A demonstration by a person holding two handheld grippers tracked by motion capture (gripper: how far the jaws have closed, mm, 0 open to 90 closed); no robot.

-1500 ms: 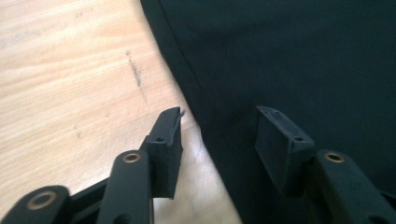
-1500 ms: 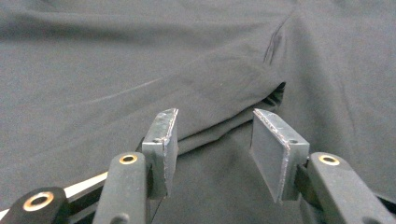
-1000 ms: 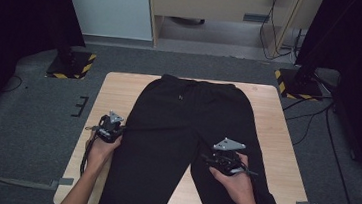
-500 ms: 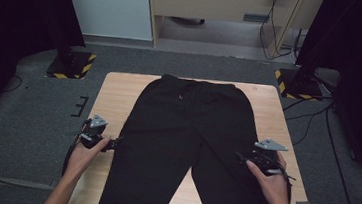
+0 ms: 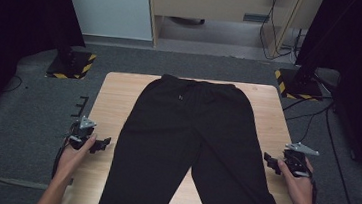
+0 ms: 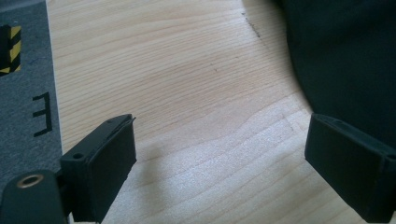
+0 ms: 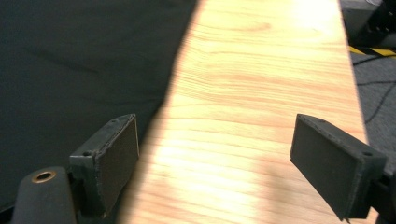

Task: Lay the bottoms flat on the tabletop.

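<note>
2 tools flank a pair of black trousers that lies flat on the wooden tabletop, waistband at the far edge and both legs running toward the person. The left tool sits at the tabletop's left edge, just beside the left leg and clear of the cloth; its jaws have just been opening and now stand wide with bare wood between them in the left gripper view, the black fabric off to the right. The right tool hovers at the right edge, its jaws likewise freshly opened and wide over bare wood, the trousers beside its left jaw.
</note>
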